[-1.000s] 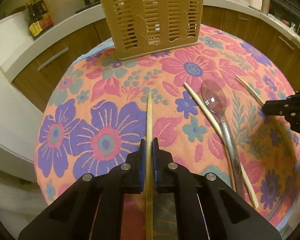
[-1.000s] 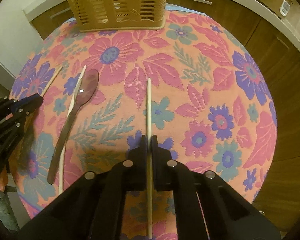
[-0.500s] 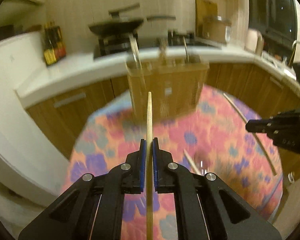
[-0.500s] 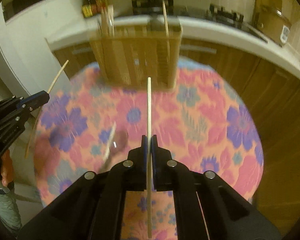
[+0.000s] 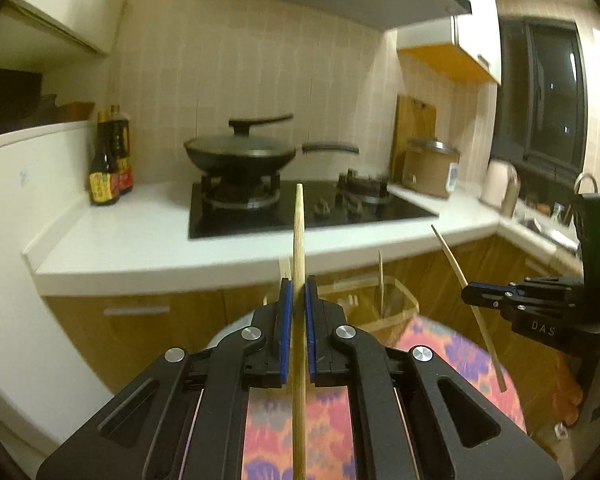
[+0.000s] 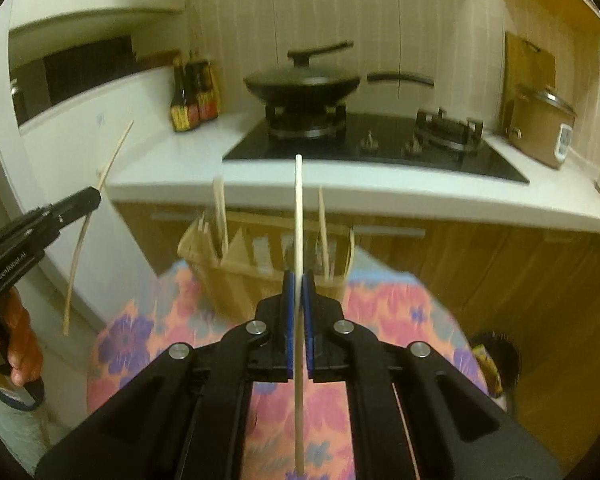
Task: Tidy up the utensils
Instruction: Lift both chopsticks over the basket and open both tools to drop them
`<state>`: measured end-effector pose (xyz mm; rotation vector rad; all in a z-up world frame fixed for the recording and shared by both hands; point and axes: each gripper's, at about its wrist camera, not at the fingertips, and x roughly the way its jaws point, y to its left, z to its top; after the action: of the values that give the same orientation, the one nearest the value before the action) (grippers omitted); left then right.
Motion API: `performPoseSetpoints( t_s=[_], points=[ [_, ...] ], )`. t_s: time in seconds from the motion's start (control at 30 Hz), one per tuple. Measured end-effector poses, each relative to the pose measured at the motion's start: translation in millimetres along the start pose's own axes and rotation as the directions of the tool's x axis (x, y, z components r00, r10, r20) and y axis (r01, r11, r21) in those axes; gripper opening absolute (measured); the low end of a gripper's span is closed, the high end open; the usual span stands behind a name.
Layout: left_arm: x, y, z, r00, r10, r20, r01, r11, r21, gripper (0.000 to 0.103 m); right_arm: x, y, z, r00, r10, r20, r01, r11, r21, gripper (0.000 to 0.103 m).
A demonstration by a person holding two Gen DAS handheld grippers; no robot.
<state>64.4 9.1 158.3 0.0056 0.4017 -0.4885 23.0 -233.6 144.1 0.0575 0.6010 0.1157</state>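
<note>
left wrist view: our left gripper (image 5: pixel 296 300) has its jaws clamped on a tan chopstick (image 5: pixel 299 240), gripped near mid-length, tip pointing to 12 o'clock toward the stove. at 3 o'clock the right gripper (image 5: pixel 470 294) shows, jaws closed on a pale chopstick (image 5: pixel 452 258) that slants from 11 down to 5.

right wrist view: the same pale chopstick (image 6: pixel 298 216) runs straight up between the right gripper's (image 6: pixel 299 292) blue pads. the utensil basket (image 6: pixel 236 264) sits just past the jaws at 12 o'clock, on the flowered cloth (image 6: pixel 380 312) that covers the counter; several sticks already stand in it. the left gripper (image 6: pixel 94 198) is at 9 o'clock, a hand (image 6: pixel 18 344) behind it. the basket is blurred here and its compartments cannot be told apart.

risks, as we judge them:
- both sticks are thin and held at one narrow point; either may pivot in the pads and arrive tilted.
- a tip may catch the basket rim or the slotted wall and skid, or tip the light basket.
- sticks already standing in the basket may block entry.
- the two grippers head for one opening and could knock each other's stick.
- letting go too high, a stick may bounce out onto the cloth.
</note>
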Motion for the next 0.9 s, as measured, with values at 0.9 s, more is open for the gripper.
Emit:
performPoseSetpoints(
  t_s=[0.9],
  points=[
    [124,16,7,0.955,-0.081,0.287,0.123,0.984,-0.131,0.004,94,-38,42,0.904,-0.105,0.414,0.058,0.990,0.125,0.002]
  ],
)
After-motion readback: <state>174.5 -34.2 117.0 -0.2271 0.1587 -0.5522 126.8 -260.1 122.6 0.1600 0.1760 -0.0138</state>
